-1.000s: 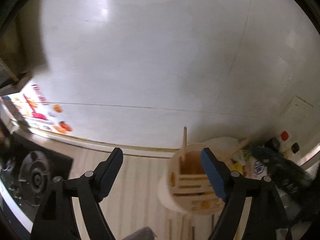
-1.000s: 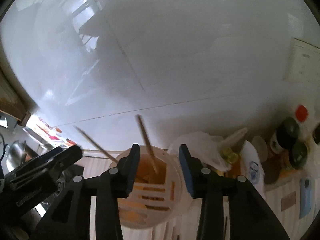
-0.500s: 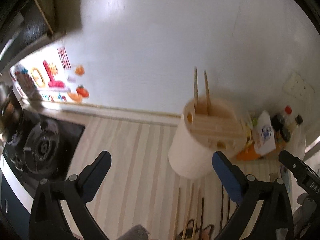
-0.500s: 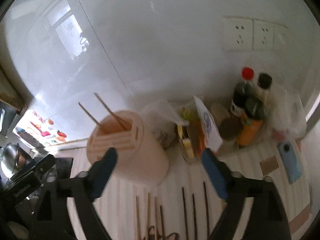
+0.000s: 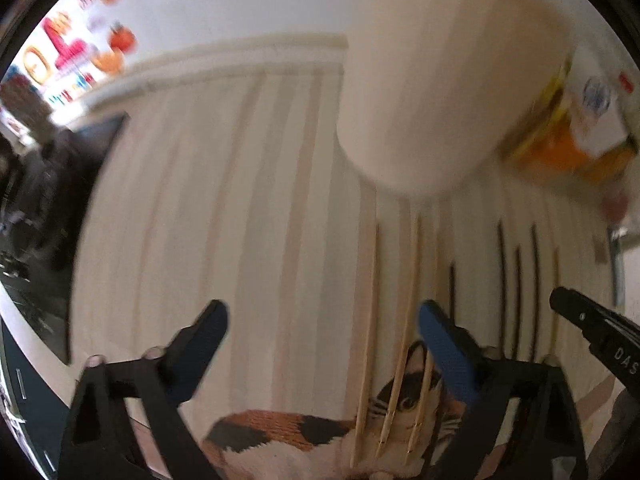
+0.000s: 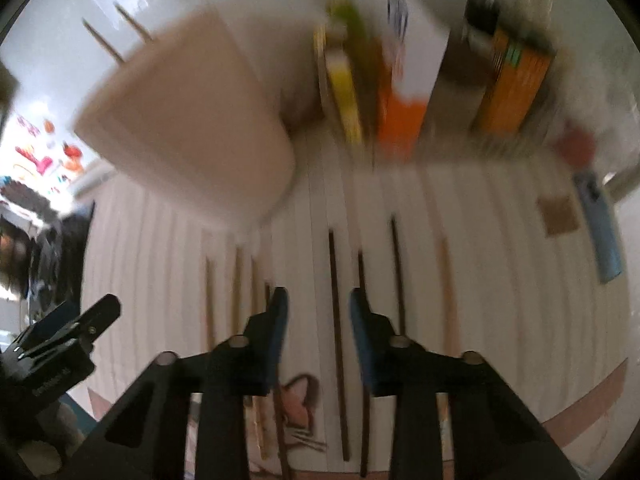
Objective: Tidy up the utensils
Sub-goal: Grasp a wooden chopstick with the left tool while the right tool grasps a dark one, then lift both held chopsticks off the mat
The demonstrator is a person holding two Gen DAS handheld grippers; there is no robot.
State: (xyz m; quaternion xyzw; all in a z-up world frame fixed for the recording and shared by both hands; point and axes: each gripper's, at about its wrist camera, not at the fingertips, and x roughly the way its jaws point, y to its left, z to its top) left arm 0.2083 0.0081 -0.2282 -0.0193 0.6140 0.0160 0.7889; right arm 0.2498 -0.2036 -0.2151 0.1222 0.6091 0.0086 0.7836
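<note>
A cream utensil holder (image 5: 436, 76) stands on the striped counter and also shows in the right wrist view (image 6: 188, 128), with two chopsticks (image 6: 116, 32) sticking out of it. Several light wooden chopsticks (image 5: 404, 316) and dark chopsticks (image 5: 516, 292) lie in a row in front of it. My left gripper (image 5: 324, 328) is open and empty, low over the counter left of the light chopsticks. My right gripper (image 6: 316, 312) is open and empty, its jaws on either side of a dark chopstick (image 6: 336, 328) on the counter.
A cat-print mat (image 5: 304, 432) lies under the near ends of the chopsticks. Packets, a carton and bottles (image 6: 412, 80) crowd the wall behind on the right. A blue lighter-like object (image 6: 600, 228) lies far right. A stove (image 5: 36, 208) is at the left.
Both grippers have dropped from above the holder down toward the counter. The chopsticks on the mat now fill the view. The right jaws have narrowed around a dark chopstick.
</note>
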